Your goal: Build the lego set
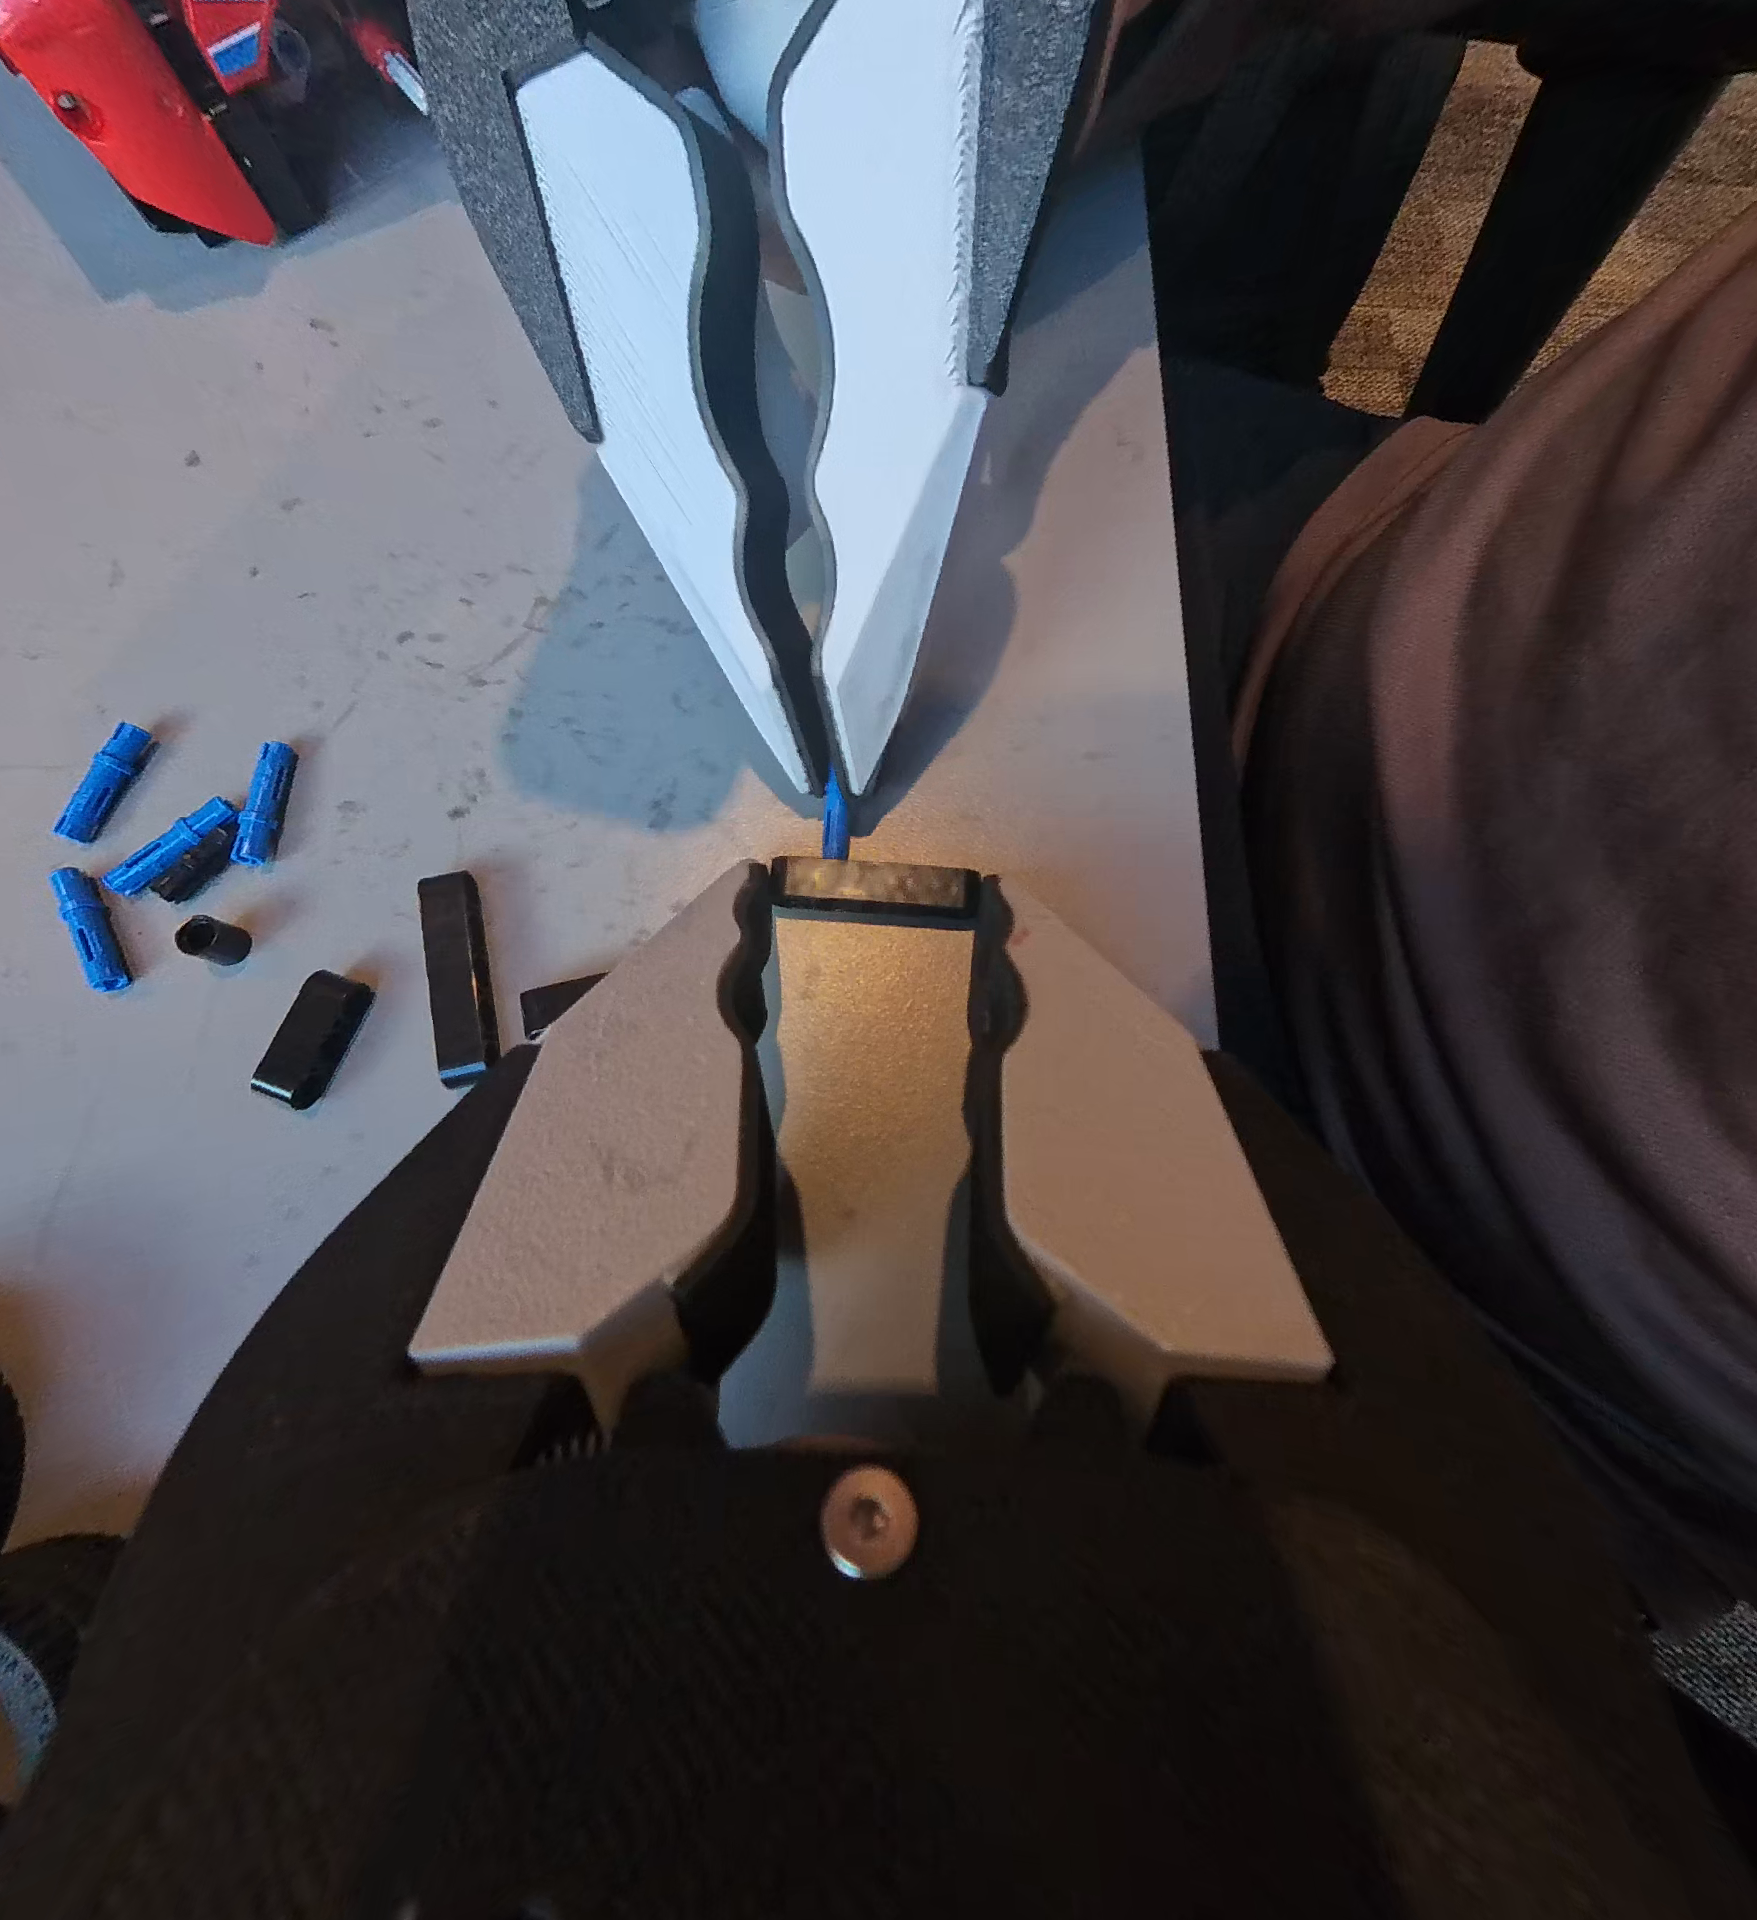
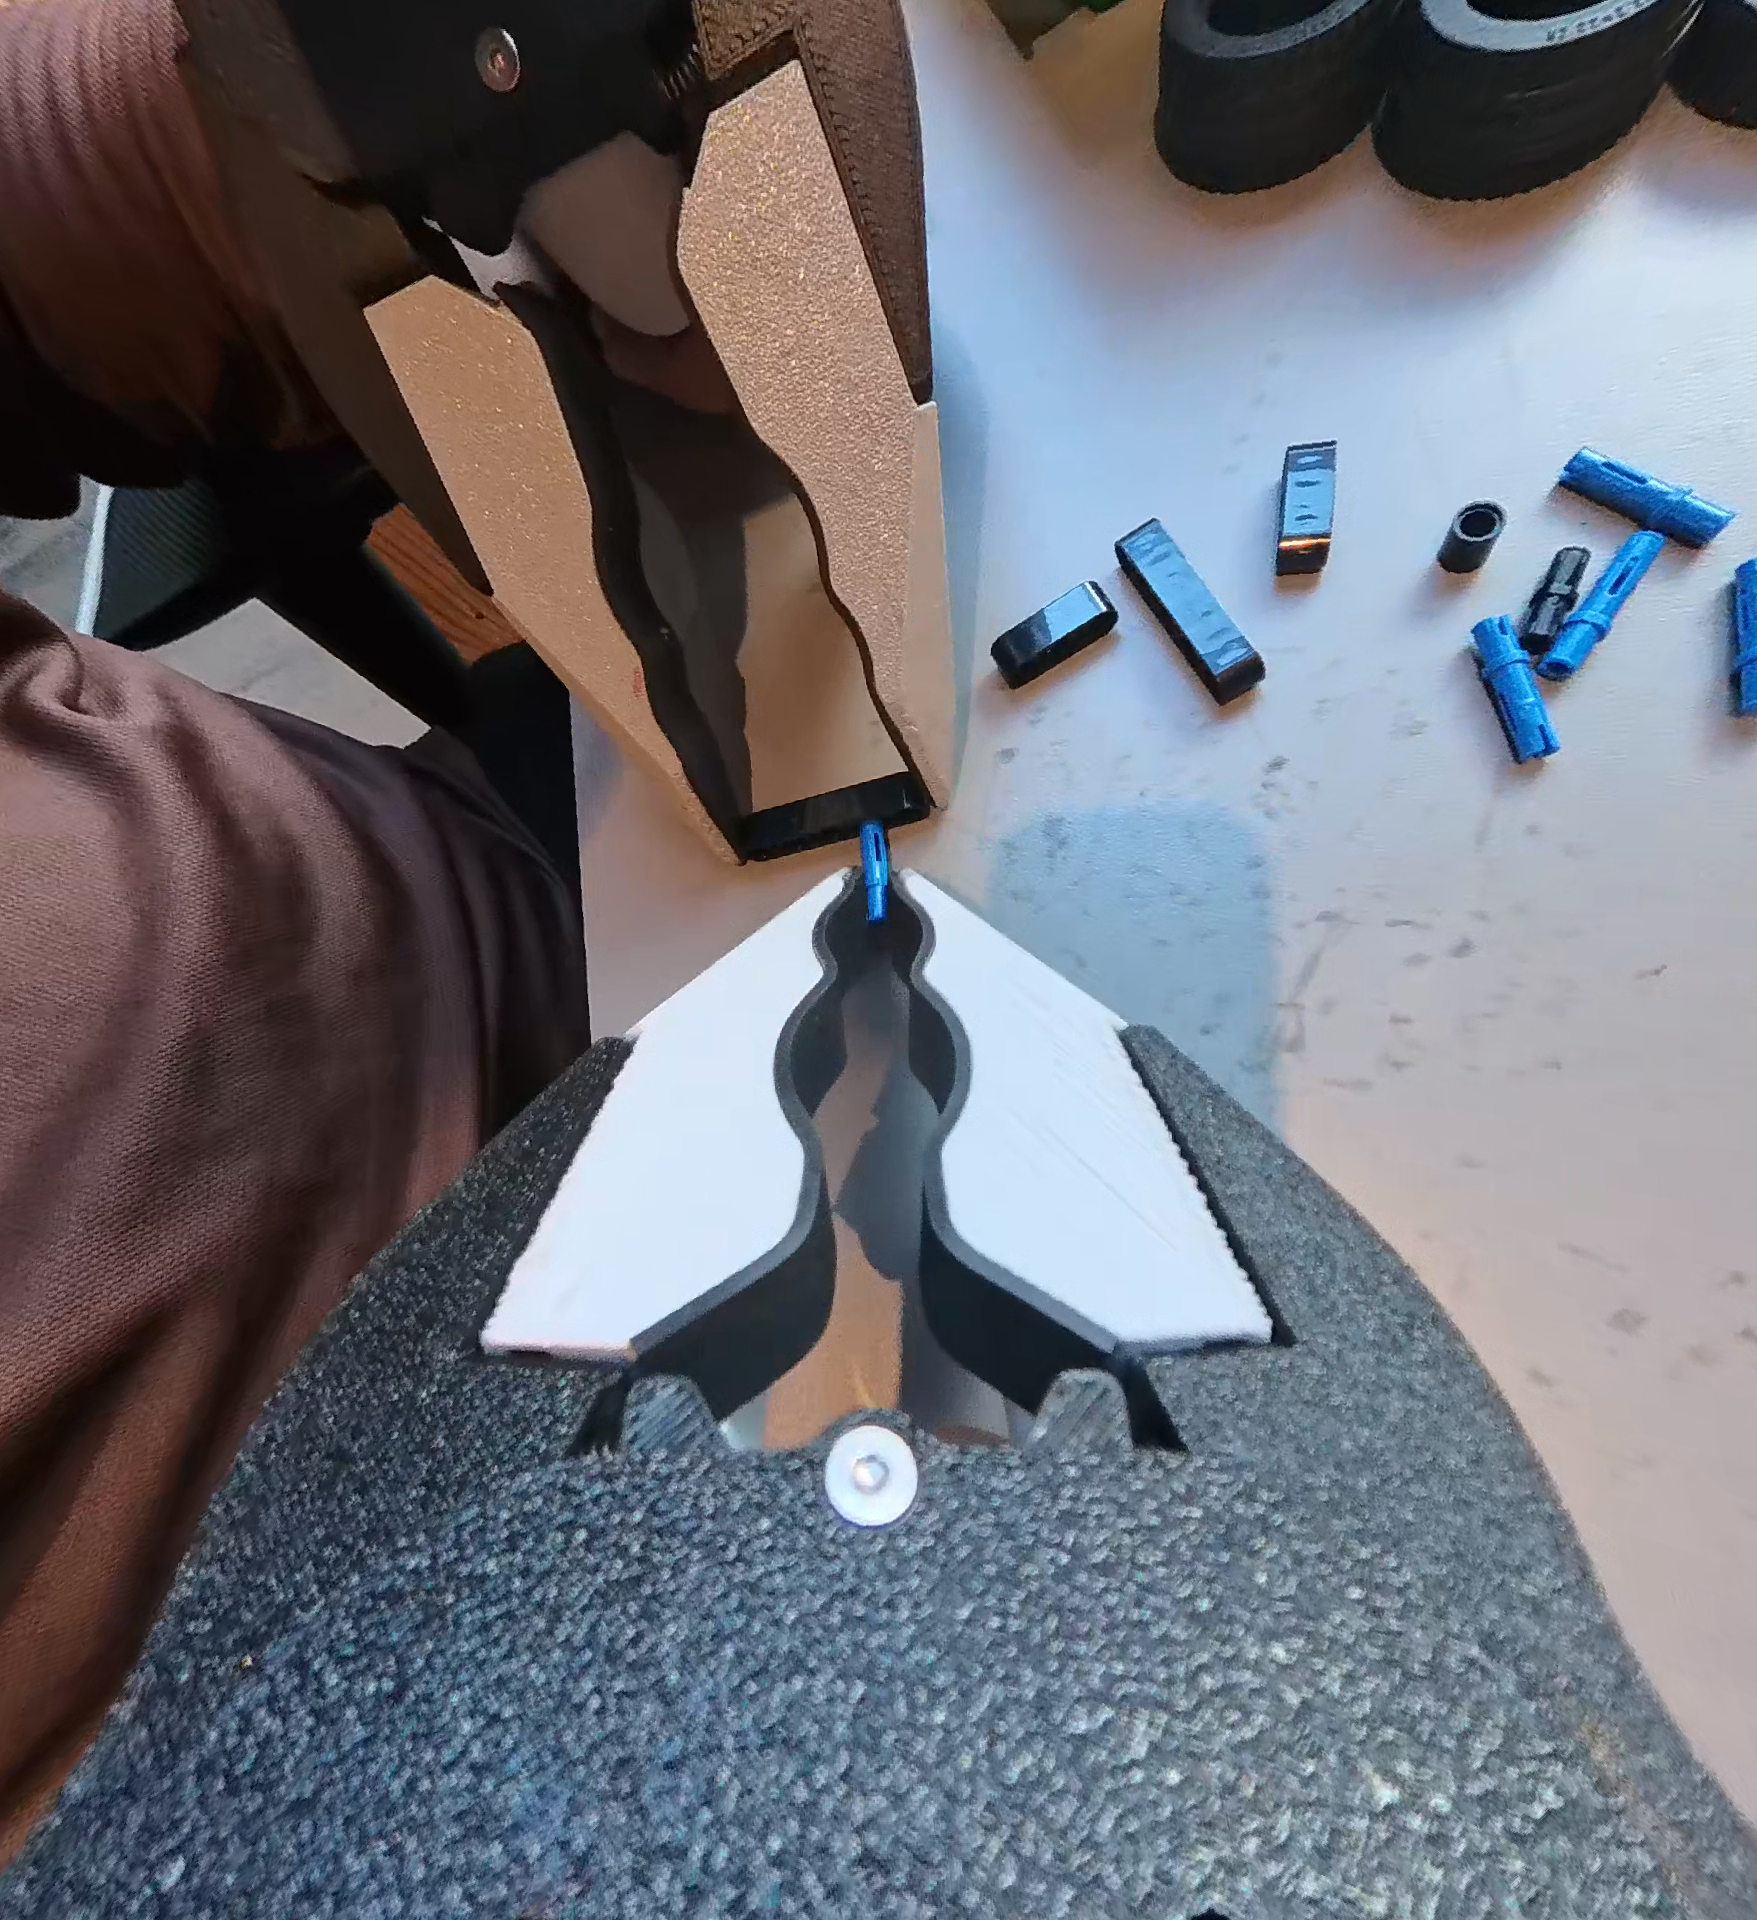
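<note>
Blue pin (image 2: 873, 871), pinched by the right gripper (image 2: 871, 883), points endwise at the black beam (image 1: 871, 884) (clamped crosswise in the left gripper (image 1: 873, 896)).

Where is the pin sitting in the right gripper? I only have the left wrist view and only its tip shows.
Observer: The blue pin is pinched at the very tips of the right gripper; roughly half sticks out.
Operator: Is it seated in the beam?
Observer: Its tip meets the black beam in the left gripper off-centre, towards the loose parts. Cannot tell if it is seated.
Operator: What is half hidden beside my gripper?
Observer: A short black beam, lying loose on the table.
</note>
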A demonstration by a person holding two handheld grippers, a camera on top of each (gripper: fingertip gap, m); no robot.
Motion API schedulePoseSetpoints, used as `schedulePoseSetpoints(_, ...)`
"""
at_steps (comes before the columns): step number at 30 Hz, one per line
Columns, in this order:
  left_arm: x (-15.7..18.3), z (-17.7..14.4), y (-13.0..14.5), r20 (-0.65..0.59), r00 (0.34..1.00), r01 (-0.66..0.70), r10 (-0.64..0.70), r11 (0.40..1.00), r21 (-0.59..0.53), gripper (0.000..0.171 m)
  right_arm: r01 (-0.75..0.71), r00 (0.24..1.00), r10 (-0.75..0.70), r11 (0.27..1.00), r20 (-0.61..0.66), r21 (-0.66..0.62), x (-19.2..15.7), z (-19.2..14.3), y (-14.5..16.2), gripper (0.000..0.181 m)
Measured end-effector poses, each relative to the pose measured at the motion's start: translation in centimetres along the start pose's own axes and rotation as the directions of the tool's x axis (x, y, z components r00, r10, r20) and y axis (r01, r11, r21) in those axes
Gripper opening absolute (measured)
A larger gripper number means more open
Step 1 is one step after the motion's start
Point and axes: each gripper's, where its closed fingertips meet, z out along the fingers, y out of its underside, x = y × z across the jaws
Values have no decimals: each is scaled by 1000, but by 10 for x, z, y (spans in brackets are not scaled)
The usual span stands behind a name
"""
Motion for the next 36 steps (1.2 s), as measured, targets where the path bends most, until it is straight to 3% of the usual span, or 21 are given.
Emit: schedulePoseSetpoints(36,0,0,0,5,1000,9,-9,1000,0,38,51,998,-50,998,-44,28,0,0,-4,3)
